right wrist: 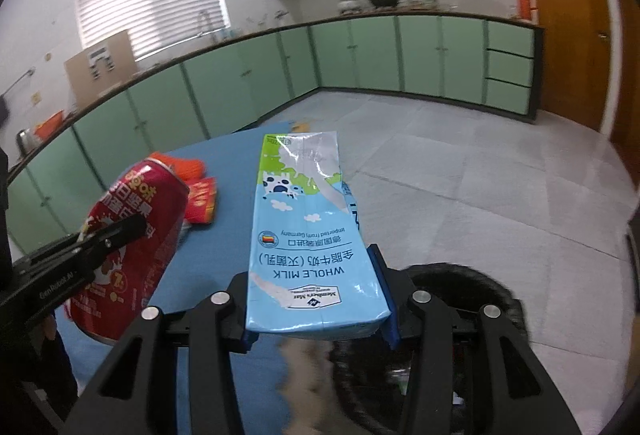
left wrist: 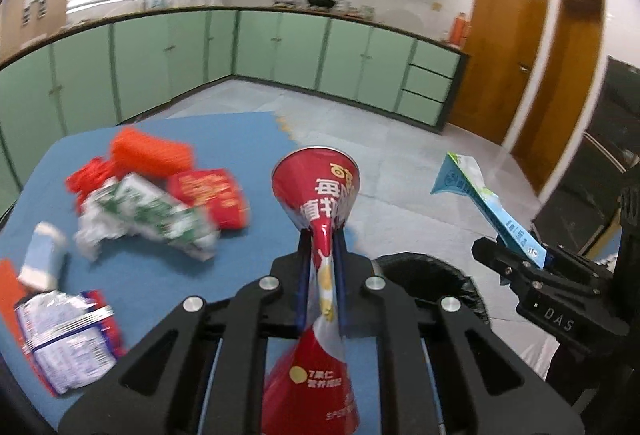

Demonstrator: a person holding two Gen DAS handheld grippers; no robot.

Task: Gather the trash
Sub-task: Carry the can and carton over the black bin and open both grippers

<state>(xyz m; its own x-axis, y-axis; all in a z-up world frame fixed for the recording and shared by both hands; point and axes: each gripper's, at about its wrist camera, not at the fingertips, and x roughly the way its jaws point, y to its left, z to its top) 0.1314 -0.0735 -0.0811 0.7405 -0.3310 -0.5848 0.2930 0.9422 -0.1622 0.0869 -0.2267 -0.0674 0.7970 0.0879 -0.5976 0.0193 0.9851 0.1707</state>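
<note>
My left gripper is shut on a crushed red can, pinched flat at its middle and held above the blue table. The can also shows in the right wrist view, clamped in the left gripper. My right gripper is shut on a flattened blue milk carton. In the left wrist view the carton sticks up from the right gripper. A black-lined trash bin sits below the right gripper and shows in the left wrist view.
Several wrappers lie on the table's left: an orange packet, a red packet, a green-white wrapper, a white-red wrapper. Green kitchen cabinets line the far walls. Grey tiled floor lies to the right.
</note>
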